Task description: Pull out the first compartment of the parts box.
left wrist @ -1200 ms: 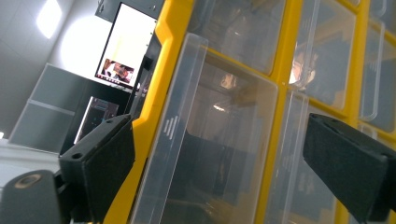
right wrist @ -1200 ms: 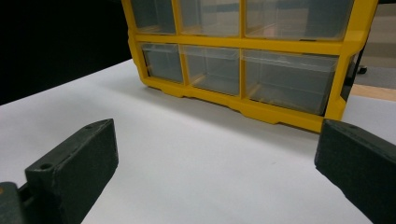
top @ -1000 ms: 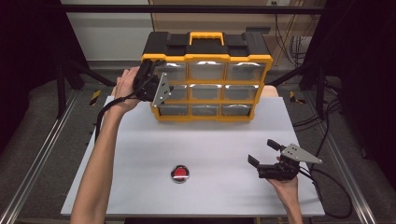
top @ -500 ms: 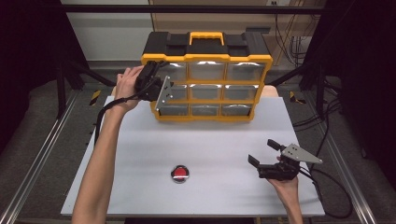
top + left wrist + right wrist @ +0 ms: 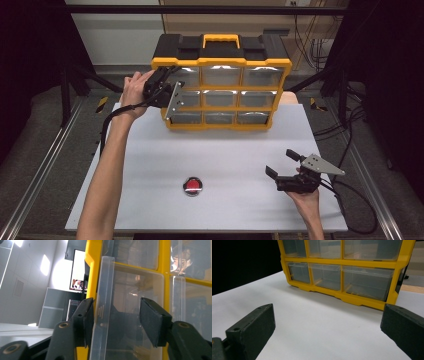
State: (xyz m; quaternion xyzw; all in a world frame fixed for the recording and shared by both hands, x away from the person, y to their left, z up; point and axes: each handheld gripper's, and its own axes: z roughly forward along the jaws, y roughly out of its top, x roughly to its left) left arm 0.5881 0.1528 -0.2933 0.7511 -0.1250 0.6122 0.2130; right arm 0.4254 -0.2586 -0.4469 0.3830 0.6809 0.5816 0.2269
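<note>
— What's the big piece on the white tabletop (image 5: pixel 150 170)?

— A yellow-and-black plastic organiser cabinet with nine clear drawers (image 5: pixel 222 82), standing upright at twelve o'clock on the table.

— And the left gripper (image 5: pixel 165 92)?

— Raised at the cabinet's left column, at ten o'clock. Its jaws are spread around the front of a clear plastic drawer (image 5: pixel 125 315), which lies straight ahead between them; one pad seems to touch its edge, the other stands apart.

— The right gripper (image 5: pixel 285 172)?

— Well away at five o'clock, jaws wide apart, holding nothing. The left is far nearer.

— Anything smaller?

— A small round red button-like disc (image 5: pixel 193 185) at six o'clock.
</note>
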